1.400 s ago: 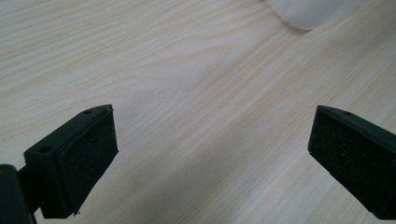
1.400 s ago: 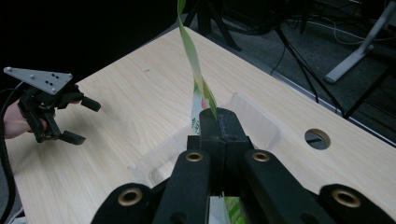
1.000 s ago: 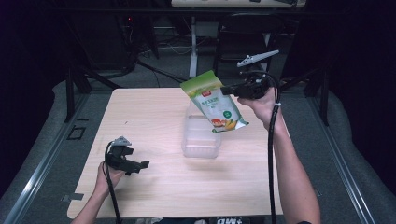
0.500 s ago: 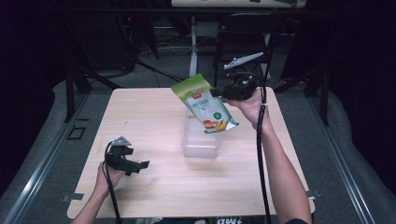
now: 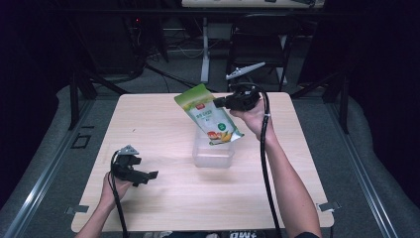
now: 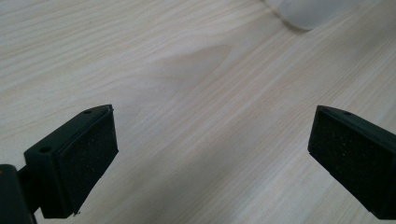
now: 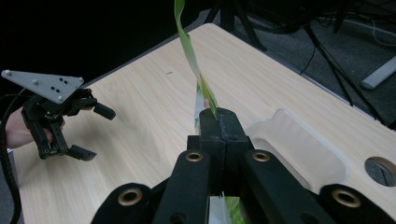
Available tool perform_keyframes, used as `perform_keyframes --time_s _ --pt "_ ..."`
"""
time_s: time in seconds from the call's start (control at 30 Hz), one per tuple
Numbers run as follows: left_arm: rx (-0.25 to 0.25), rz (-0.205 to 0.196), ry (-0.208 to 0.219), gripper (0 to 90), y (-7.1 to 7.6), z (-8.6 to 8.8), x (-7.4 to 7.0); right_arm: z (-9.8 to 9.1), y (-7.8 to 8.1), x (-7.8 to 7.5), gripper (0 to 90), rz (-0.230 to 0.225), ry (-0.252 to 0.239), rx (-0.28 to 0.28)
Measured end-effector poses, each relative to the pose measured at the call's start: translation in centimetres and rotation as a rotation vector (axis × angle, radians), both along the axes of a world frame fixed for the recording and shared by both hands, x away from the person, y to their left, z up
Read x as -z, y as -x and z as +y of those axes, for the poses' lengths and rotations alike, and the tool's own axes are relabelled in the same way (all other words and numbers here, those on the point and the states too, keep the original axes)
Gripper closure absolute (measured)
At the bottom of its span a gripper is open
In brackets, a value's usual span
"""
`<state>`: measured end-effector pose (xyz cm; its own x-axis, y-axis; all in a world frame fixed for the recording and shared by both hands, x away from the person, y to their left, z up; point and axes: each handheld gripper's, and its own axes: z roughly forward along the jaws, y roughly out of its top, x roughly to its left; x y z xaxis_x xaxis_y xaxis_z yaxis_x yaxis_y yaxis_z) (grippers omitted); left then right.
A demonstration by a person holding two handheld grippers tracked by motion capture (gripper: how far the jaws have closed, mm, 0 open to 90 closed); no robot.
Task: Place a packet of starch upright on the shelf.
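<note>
At about 7 o'clock on the light wooden bench (image 5: 163, 124), seen from the high view: the left hand-held gripper (image 5: 147, 175), held by the left hand (image 5: 110, 189) low over the wood, jaws spread wide apart with nothing between them. Same spread confirmed in the left gripper view, with bare wood grain between the two black pads (image 6: 81, 161) and a corner of the clear plastic container (image 6: 312, 11) at 1 o'clock of that view.

Near the middle of the bench, slightly toward 3 o'clock: the clear plastic container (image 5: 213, 154), open on top, standing on the wood.

Above the container and toward 12 o'clock: the green pouch (image 5: 207, 115), lifted in the air and tilted, its lower end with the fruit picture hanging just over the far rim of the container. Whether touching the rim or not, cannot tell.

At 1 o'clock: the right hand-held gripper (image 5: 218, 102), held by the right hand (image 5: 253, 115), jaws pressed together on the right edge of the pouch. From the right gripper view, pouch (image 7: 192, 58) seen edge-on, thin and twisted, pinched between the closed jaws, with the container (image 7: 299, 148) below at the right and the left hand-held gripper (image 7: 93, 133) far off at 9 o'clock.
</note>
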<state>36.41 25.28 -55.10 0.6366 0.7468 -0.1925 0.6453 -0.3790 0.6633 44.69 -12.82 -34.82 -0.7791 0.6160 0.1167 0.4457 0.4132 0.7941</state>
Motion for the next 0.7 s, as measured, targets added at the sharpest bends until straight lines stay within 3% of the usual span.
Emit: perform_keyframes --time_s 0.3,0.7 --pt "0.004 0.002 -0.001 1.5 0.0 0.0 0.0 1.0 -0.3 2.3 90.0 0.027 -0.015 0.000" --pt "0.003 0.001 -0.004 1.5 0.0 0.0 0.0 1.9 -0.5 6.5 90.0 0.065 -0.028 -0.016"
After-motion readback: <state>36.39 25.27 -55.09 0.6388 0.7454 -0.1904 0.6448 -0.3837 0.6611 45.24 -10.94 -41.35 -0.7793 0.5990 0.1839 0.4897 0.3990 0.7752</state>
